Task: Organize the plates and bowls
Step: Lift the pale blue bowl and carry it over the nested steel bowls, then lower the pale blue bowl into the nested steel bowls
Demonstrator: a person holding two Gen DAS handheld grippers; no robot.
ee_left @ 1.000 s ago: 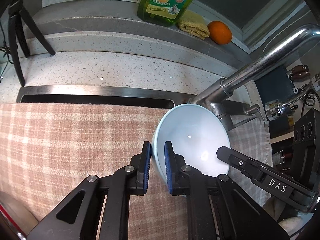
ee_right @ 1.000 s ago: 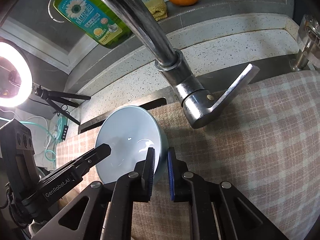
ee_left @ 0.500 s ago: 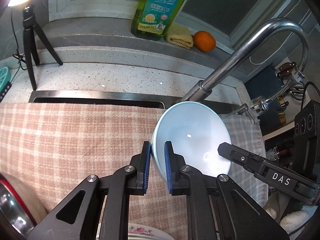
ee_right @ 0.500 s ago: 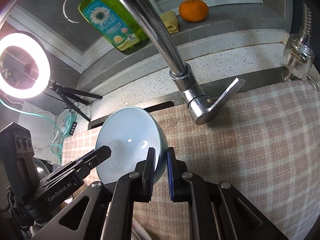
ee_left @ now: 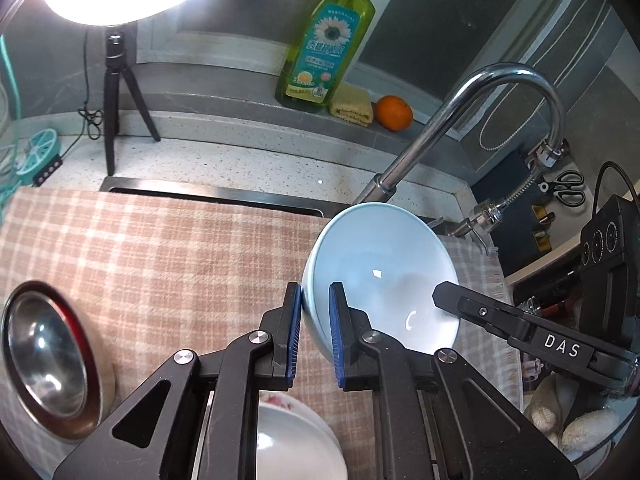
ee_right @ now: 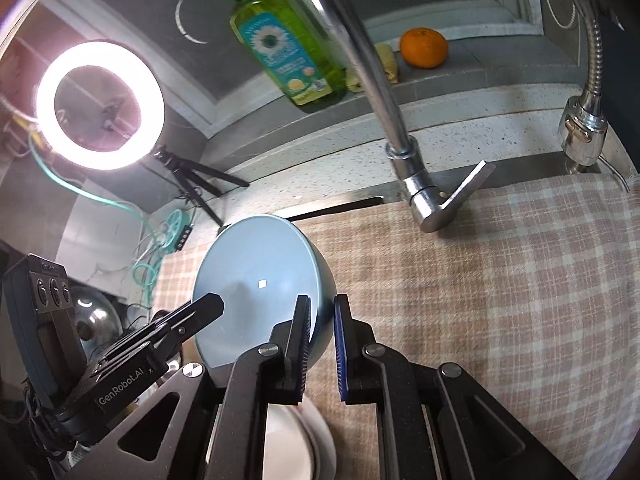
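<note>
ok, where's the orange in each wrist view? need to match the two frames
Left wrist: the orange is upper right of centre, on the ledge right of the yellow cloth.
Right wrist: the orange is upper right, on the same ledge, right of the faucet neck.
Shared landmark: the green soap bottle, left of it in both.

detergent bottle [ee_left: 326, 46] | orange [ee_left: 394, 112] | faucet [ee_left: 472, 104] | ring light [ee_right: 100, 104] | checked cloth [ee_left: 160, 256]
</note>
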